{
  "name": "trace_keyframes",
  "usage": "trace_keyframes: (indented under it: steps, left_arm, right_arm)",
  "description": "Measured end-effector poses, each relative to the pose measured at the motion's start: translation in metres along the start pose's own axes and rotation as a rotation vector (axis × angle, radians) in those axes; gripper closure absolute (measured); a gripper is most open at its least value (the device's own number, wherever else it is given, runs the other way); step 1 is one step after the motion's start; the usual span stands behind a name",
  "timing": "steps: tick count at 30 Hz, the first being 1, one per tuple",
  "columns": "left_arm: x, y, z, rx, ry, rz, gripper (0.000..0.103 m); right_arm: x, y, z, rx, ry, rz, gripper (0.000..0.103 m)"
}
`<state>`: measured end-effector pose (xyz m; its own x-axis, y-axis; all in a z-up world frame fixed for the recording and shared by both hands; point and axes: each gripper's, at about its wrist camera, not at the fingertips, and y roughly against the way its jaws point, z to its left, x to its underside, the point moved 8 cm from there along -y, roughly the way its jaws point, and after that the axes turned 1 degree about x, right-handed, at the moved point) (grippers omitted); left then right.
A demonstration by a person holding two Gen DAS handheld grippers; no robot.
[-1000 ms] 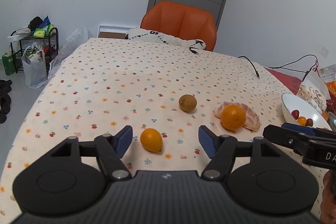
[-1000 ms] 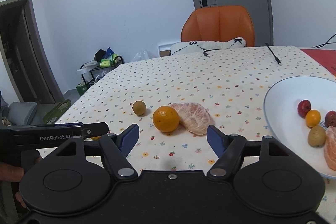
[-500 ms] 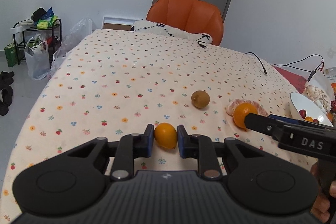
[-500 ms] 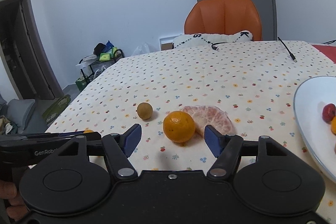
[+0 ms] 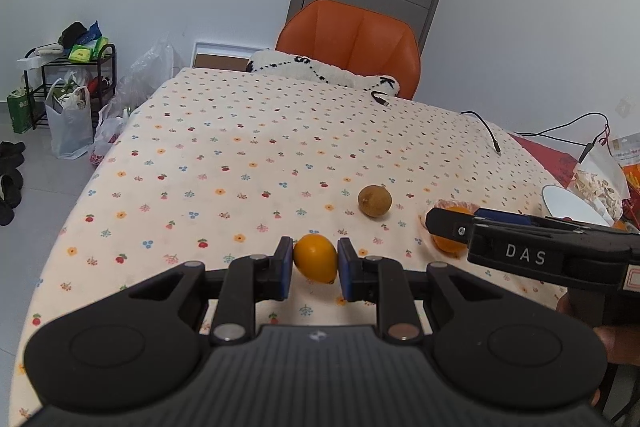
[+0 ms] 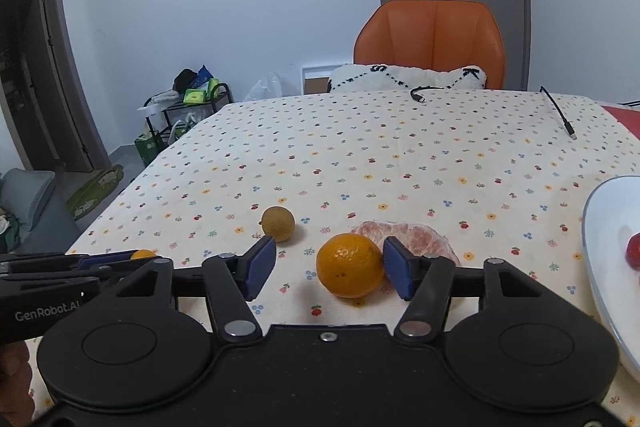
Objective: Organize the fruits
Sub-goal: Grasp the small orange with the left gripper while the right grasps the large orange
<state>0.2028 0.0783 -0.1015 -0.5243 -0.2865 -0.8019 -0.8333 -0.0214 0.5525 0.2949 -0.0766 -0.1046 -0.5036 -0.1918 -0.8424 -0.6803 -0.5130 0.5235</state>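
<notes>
- Left gripper [image 5: 315, 264]: pads clamped on small yellow-orange fruit [image 5: 315, 263], near side of brown fruit [image 5: 374, 201].
- Right gripper [image 6: 329, 267]: jaws apart, straddling orange [image 6: 349, 264], right of brown fruit.

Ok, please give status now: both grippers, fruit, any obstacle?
Left gripper shut on small yellow-orange oval fruit. Right gripper open around round orange mandarin, pads not touching. Peeled pink citrus half directly behind it.

A small yellow-orange fruit [image 5: 315, 257] sits pinched between blue pads. Farther right lie a brown round fruit [image 5: 374, 201], an orange [image 6: 350, 265] and peeled segments [image 6: 412, 239].
</notes>
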Motion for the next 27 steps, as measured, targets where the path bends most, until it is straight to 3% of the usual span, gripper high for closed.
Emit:
trace_keyframes:
  steps: [2,4,5,27]
  left_arm:
    - [0.000,0.001,0.000,-0.001,0.000,-0.001,0.081]
    - [0.001,0.002,-0.001,-0.003,0.000,-0.001,0.081]
    - [0.001,0.002,-0.001,-0.003,-0.002,-0.002,0.081]
    - [-0.004,0.006,-0.026,0.035,-0.031,-0.021,0.081]
  right_arm:
    - [0.000,-0.001,-0.002,0.011,0.003,0.000,0.051]
    - [0.001,-0.001,-0.006,0.021,0.000,0.001,0.066]
    - [0.001,-0.001,-0.007,0.022,-0.007,0.001,0.068]
    - [0.015,0.036,-0.022,-0.029,-0.069,-0.025,0.072]
